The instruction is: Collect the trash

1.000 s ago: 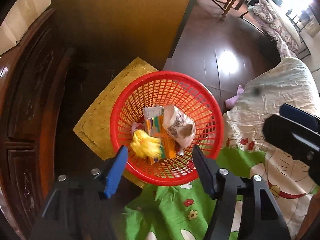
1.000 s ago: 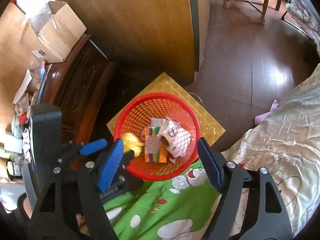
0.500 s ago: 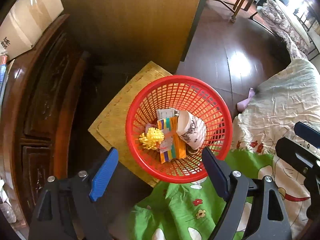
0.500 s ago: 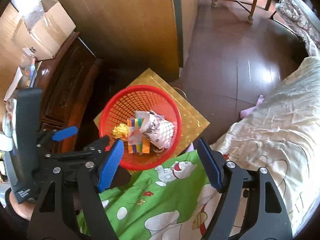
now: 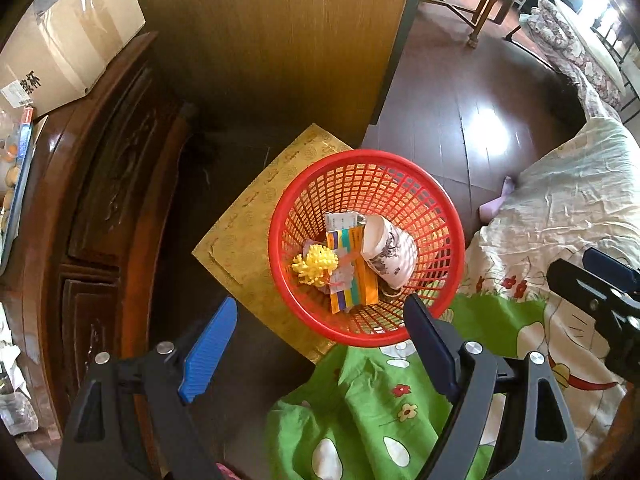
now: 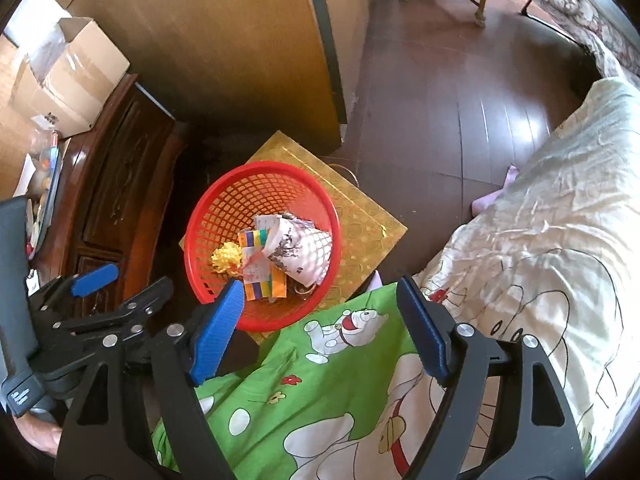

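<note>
One red basket (image 5: 366, 246) on a gold mat (image 5: 256, 236), trash inside it, both grippers empty above.
The basket holds one paper cup (image 5: 387, 251) at 3 o'clock, lying mouth toward 10; one striped carton (image 5: 351, 270), long axis running 12 to 6; one yellow pom-pom (image 5: 316, 266) at 9. The left gripper (image 5: 320, 350) and right gripper (image 6: 316, 330) both have jaws spread wide.
</note>
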Available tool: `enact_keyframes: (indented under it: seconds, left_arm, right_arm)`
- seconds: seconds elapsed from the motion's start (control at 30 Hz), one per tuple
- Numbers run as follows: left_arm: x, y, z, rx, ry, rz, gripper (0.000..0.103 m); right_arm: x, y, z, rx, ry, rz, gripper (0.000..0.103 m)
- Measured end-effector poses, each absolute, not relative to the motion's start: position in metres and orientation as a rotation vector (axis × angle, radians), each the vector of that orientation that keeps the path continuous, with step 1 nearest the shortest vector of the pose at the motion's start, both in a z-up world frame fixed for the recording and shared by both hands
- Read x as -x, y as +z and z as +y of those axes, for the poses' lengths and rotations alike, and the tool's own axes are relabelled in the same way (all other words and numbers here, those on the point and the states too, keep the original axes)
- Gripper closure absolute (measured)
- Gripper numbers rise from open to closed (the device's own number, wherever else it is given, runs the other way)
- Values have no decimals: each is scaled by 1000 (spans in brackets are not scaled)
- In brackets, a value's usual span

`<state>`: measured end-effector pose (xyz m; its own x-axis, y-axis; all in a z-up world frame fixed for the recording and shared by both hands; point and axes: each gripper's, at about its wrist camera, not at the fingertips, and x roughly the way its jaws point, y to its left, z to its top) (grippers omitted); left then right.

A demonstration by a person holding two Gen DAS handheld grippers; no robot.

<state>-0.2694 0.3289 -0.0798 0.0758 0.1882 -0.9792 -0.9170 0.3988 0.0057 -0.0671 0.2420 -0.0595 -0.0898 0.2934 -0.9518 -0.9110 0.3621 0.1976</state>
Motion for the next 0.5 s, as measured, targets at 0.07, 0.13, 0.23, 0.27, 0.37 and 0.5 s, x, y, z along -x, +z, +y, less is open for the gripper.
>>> enact_keyframes:
  seconds: [0.07, 0.13, 0.23, 0.27, 0.37, 0.5]
  left_arm:
    - [269, -76, 326, 775, 970, 1199, 19]
    - [270, -74, 322, 778, 966, 1198, 19]
    - [271, -72, 318, 782, 967, 1201, 18]
    - [271, -71, 316, 781, 967, 1202, 18]
    - [273, -69, 312, 775, 971, 1203, 18]
    - [275, -66, 308, 773, 983, 1201, 18]
  right_arm:
    - [67, -60, 240, 650, 1128, 1267, 26]
    - [68, -60, 239, 659, 1125, 1260, 25]
    - [67, -61, 237, 668, 1119, 1262, 19]
    - [66, -61, 237, 668, 1114, 1265, 18]
    - [63, -62, 235, 662, 1109, 1275, 18]
    - [64, -61, 233, 668, 1110, 1269, 15]
